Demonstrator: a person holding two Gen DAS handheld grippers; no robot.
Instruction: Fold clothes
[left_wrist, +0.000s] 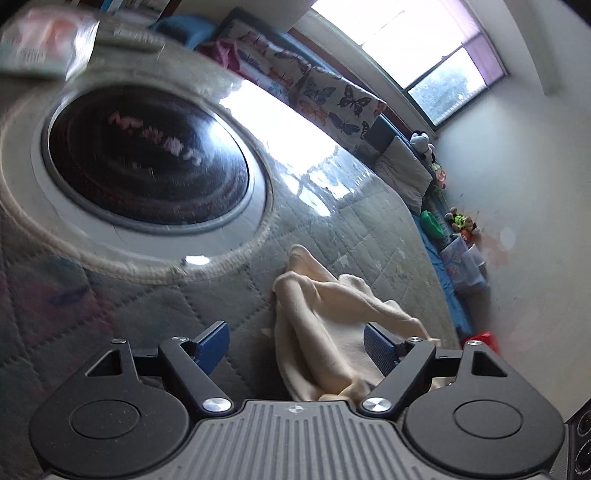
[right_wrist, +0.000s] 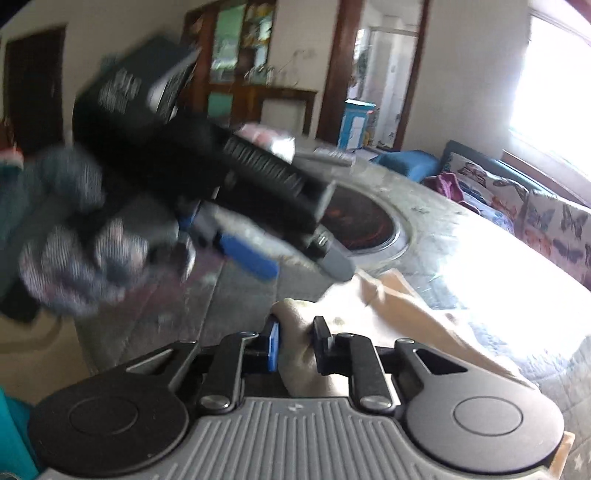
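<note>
Quilt (left_wrist: 369, 221) covers the table around a dark round inset (left_wrist: 147, 155); a cream garment (left_wrist: 325, 325) lies crumpled just beside the inset, between the wide-open fingers of the left gripper (left_wrist: 295, 343). A butterfly-print sofa (left_wrist: 325, 92) stands beyond, under a window (left_wrist: 424, 48).

Right wrist view: the right gripper (right_wrist: 295, 343) pinches a fold of the garment (right_wrist: 406, 306); the left gripper (right_wrist: 288, 258), in a gloved hand (right_wrist: 74, 258), hangs blurred before the inset.

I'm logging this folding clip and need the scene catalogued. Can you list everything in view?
cream garment: one, crumpled on the table, one edge pinched by the right gripper
quilted table cover: one, grey-green
round black cooktop: one, set into the table
butterfly-print cushions: a row, multicoloured, along the window bench
grey pillow: one, on the bench
window: one, bright
gloved hand: one, speckled grey, holding the left gripper
left gripper: blue fingers open, over the garment
right gripper: shut on the garment
</note>
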